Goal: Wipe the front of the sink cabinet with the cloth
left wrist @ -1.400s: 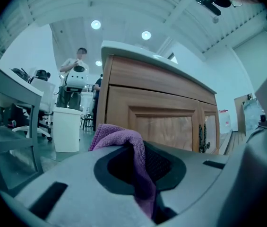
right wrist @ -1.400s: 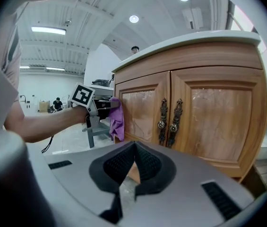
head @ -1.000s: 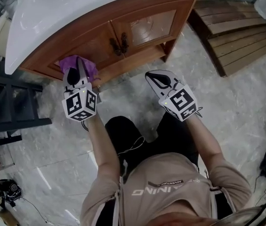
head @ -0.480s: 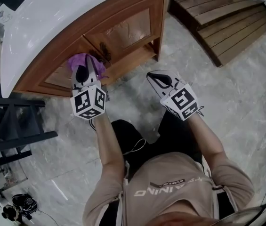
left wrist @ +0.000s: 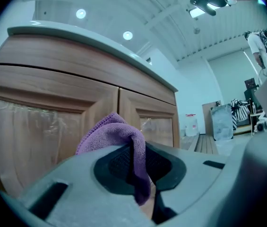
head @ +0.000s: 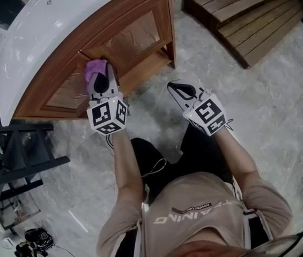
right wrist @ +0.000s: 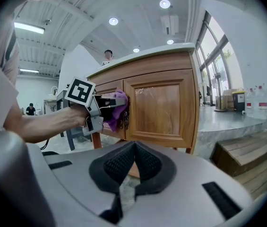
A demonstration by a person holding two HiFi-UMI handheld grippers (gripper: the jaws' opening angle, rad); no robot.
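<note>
Left gripper (head: 102,83): jaws closed on a purple cloth (head: 94,68). One fold is pinched between the pads, and the bunched remainder projects ahead, apparently so that fabric rather than plastic meets the wood. Cloth: set against the front of the sink cabinet (head: 135,33), near where the two doors meet, below the white countertop (head: 44,31). Right gripper (head: 182,90): jaws together with nothing between them, held low over the floor (head: 258,106), apart from the cabinet, probably kept clear of the wiping path.

The cloth (head: 93,67) sits half hidden behind the left gripper (head: 104,75). Up top, the white countertop (head: 49,28) covers the upper front of the cabinet (head: 135,33), and the wooden steps (head: 248,20) run off-frame.
</note>
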